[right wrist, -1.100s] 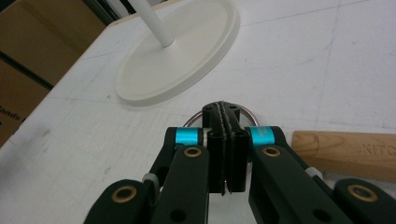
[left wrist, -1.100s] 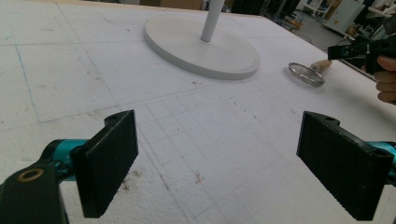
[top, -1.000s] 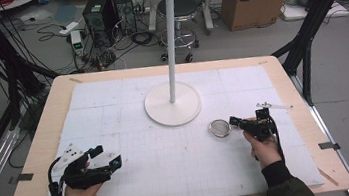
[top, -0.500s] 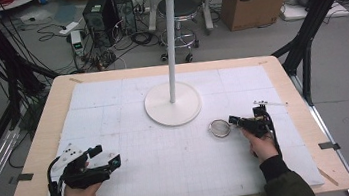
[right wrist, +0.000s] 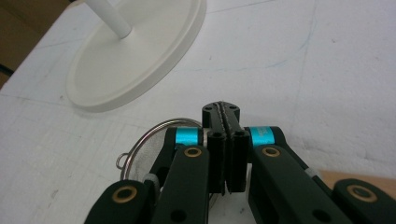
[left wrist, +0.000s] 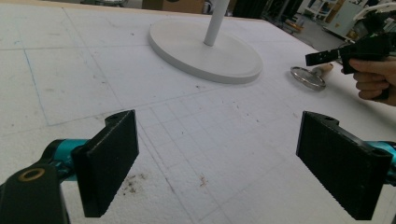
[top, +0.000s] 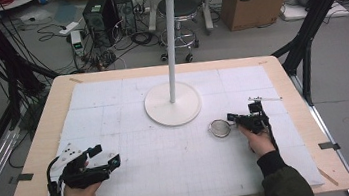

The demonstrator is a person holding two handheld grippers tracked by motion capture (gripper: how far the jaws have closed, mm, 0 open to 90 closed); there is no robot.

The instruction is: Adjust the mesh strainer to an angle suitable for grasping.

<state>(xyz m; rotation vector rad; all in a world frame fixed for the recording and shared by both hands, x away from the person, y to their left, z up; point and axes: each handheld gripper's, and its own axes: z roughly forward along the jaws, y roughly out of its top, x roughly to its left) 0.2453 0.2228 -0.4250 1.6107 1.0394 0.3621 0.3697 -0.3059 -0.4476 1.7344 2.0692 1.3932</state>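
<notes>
Flat on the mat, round mesh strainer (top: 220, 128) with wooden handle.

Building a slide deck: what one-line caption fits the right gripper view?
Right gripper, jaws closed, above a round metal mesh strainer near the white round stand base.

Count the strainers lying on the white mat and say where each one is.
1. A single small round mesh strainer lies on the white mat, in front of the stand's base toward the person's right, just below the right gripper. Nothing suggests another hidden.
</notes>
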